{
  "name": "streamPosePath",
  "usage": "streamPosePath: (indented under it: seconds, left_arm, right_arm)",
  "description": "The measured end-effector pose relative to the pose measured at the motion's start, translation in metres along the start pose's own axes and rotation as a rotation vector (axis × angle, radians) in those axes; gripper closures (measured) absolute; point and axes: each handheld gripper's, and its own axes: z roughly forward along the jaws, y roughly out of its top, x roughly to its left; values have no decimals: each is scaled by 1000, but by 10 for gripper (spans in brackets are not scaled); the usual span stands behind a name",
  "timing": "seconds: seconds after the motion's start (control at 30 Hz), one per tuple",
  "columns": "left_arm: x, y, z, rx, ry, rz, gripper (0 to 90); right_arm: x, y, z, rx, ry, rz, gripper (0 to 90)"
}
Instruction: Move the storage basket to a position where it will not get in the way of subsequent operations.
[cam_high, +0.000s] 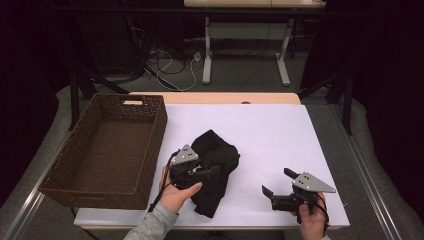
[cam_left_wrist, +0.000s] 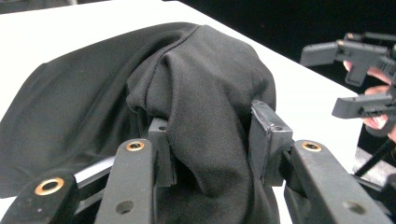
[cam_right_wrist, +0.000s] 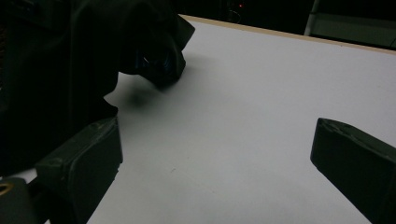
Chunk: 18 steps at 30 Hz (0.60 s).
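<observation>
A crumpled black cloth (cam_high: 218, 150) lies on the white table top (cam_high: 272, 132), left of the middle. My left gripper (cam_high: 214, 173) reaches into it from the left, held by a hand in a grey sleeve. In the left gripper view a bunched fold of the cloth (cam_left_wrist: 205, 74) is pinched between the two jaws of the left gripper (cam_left_wrist: 212, 135). My right gripper (cam_high: 276, 181) rests near the front right edge, pointing left at the cloth, with its jaws wide apart. In the right gripper view bare table lies between the jaws of the right gripper (cam_right_wrist: 217, 149), and the cloth (cam_right_wrist: 70, 56) lies ahead at the left.
A brown wicker basket (cam_high: 161, 125) with nothing in it stands along the table's left side, close to the cloth. Bare white surface stretches over the table's right and far parts. Cables and table legs lie on the floor beyond.
</observation>
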Motion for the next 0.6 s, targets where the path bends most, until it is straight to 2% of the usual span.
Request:
streamPosePath:
  seconds: [0.17,0.37,0.43,0.6]
  left_arm:
    - [-3,-8,16,27,-32,-2,587]
    - [-6,-15,30,56,-61,-24,585]
    - [-6,-17,34,69,-59,-18,583]
    - [-6,-26,43,96,-56,-44,579]
  right_arm:
    - [0,0,1,1,1,7,18]
    - [0,0,2,5,4,3,18]
    - [0,-1,2,3,3,3,18]
    - [0,-1,2,5,2,7,18]
